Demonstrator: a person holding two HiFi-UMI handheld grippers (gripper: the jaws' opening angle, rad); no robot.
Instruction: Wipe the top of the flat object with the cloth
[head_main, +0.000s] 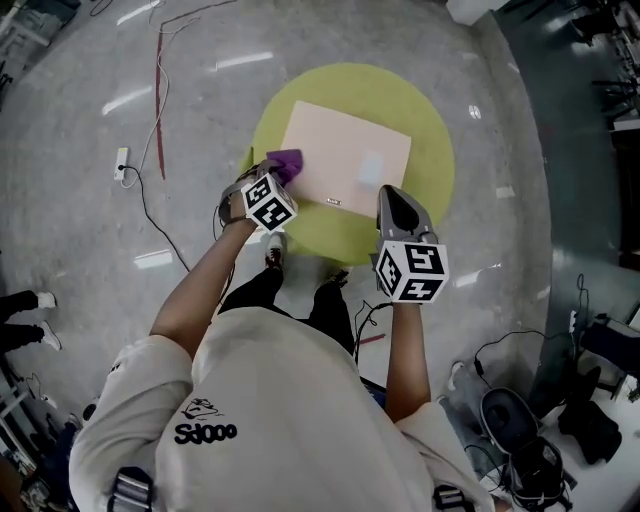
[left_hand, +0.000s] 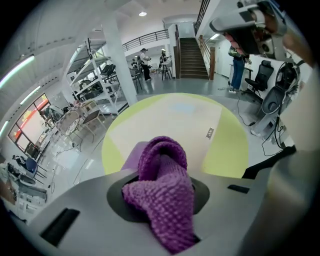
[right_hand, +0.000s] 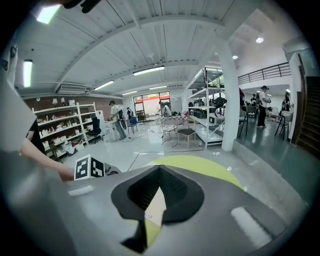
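A pale beige flat board (head_main: 345, 150) lies on a round yellow-green table (head_main: 430, 190). My left gripper (head_main: 275, 172) is shut on a purple knitted cloth (head_main: 287, 162) at the board's left corner. In the left gripper view the cloth (left_hand: 162, 190) bulges out between the jaws, with the board (left_hand: 170, 117) stretching beyond it. My right gripper (head_main: 393, 193) hovers at the board's near edge, jaws meeting at the tips with nothing held. Through its pads in the right gripper view I see a sliver of board (right_hand: 156, 205).
A white power strip (head_main: 121, 162) and a red cable (head_main: 158, 90) lie on the grey floor left of the table. Dark chairs and gear (head_main: 520, 430) stand at the lower right. A small label (left_hand: 210, 132) sits on the board.
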